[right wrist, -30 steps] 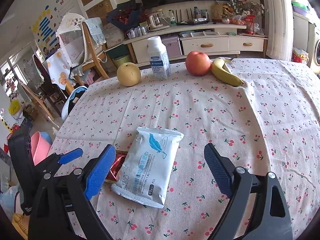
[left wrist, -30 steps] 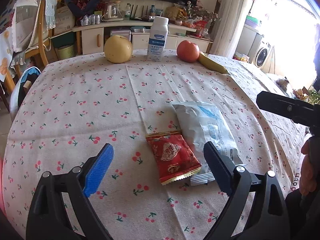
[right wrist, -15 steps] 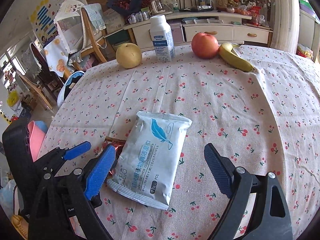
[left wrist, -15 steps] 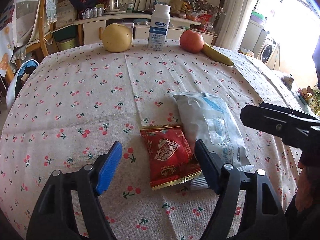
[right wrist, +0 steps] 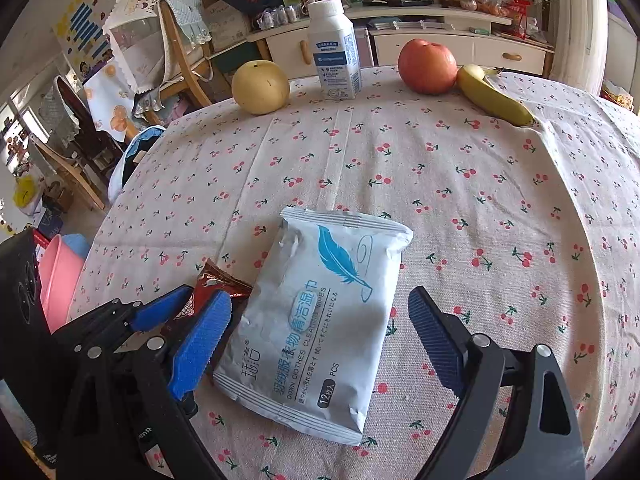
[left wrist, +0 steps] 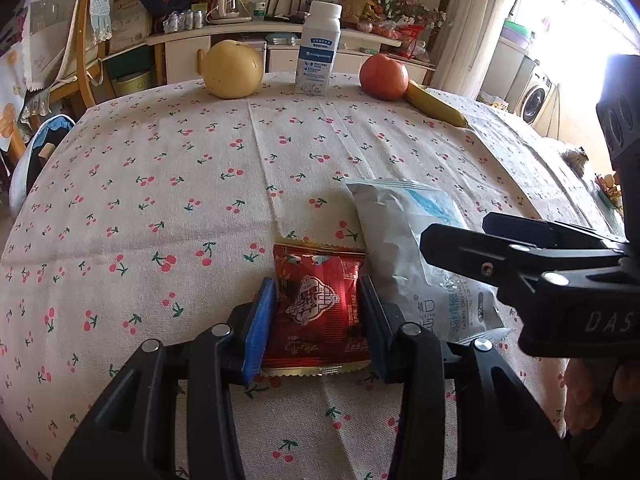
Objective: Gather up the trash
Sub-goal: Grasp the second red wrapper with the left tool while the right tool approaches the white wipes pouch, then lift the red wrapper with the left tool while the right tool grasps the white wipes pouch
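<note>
A red snack wrapper point(left wrist: 318, 306) lies flat on the cherry-print tablecloth point(left wrist: 160, 184). My left gripper point(left wrist: 316, 322) has closed in on the wrapper's two sides, its fingers point(left wrist: 260, 326) touching it. A white wet-wipes pack point(right wrist: 320, 320) with a blue feather lies just right of the wrapper. My right gripper point(right wrist: 316, 344) is open, its fingers either side of the pack's near half, low over the cloth. The wrapper's tip point(right wrist: 218, 280) shows in the right wrist view beside the left gripper's blue fingers point(right wrist: 160, 308).
At the table's far edge stand a yellow pear point(left wrist: 232, 69), a white milk bottle point(left wrist: 318, 62), a red apple point(left wrist: 383, 77) and a banana point(left wrist: 434, 106). Chairs point(right wrist: 176, 60) and a pink bin point(right wrist: 58, 276) are off the left side.
My left gripper moved forward and closed from wide open onto the red wrapper. My right gripper moved forward and lower over the wipes pack, staying open.
</note>
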The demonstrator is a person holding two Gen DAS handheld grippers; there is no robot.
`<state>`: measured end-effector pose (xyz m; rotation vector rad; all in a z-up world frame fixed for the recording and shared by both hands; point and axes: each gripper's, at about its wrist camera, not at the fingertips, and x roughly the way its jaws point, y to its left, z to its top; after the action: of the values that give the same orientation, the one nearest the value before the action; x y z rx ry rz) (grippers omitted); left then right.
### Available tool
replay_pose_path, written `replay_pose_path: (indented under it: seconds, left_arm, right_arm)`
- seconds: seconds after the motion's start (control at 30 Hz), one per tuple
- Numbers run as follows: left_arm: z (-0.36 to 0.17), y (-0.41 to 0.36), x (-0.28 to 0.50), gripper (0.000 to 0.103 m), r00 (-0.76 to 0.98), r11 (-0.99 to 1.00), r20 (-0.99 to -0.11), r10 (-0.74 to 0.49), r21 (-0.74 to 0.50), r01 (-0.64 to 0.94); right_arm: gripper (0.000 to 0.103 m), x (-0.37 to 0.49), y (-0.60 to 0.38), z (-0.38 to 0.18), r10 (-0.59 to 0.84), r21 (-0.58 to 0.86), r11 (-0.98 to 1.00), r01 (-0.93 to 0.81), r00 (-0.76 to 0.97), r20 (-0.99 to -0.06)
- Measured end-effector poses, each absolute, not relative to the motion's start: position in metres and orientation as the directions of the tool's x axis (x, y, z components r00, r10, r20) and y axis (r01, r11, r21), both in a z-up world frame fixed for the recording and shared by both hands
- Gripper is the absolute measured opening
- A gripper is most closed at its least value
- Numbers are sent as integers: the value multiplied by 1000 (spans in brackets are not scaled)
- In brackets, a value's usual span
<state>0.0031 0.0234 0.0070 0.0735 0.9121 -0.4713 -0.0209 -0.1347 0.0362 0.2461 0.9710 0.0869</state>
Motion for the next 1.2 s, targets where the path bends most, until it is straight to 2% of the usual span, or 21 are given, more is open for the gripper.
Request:
replay_pose_path:
  seconds: [0.1,0.13,0.3,0.5,0.73,0.77,1.0,1.07,1.2]
  left_arm:
    - [11,29,4,43,528,901,-769,-361,-140,411]
    - [13,31,4,34,533,902,-764,-362,-143,408]
    - [17,45,10,31,549,914,-758,-353,-153,375]
    - [15,55,14,31,543,920,-764,-349,-168,355]
    - [6,61,22,52,517,931,-790,-329,-180,318]
    - [6,61,22,53,518,931,-789,-331,-183,316]
    - [5,54,19,53,532,931,-790,-306,-130,343]
    - [4,50,16,44,540,927,-789,-292,-95,363]
    - [4,49,14,42,540,921,-786,-300,-92,378]
  right_arm:
    - [89,-16,-132,32,179,244,969,44,557,-811]
    - [89,-14,-132,31,176,241,970,45,555,-813]
    - [90,-7,-129,25,153,217,975,54,547,-823]
    - [91,-2,-118,16,111,158,987,42,534,-838]
    - [92,0,-106,12,50,61,998,3,532,-845]
    - [89,0,-105,11,47,53,999,-4,534,-844]
    - [82,1,-99,12,26,4,999,-41,551,-834]
    - [80,1,-98,13,22,-6,999,-48,559,-829]
    - [78,1,-99,13,30,3,999,-48,573,-819]
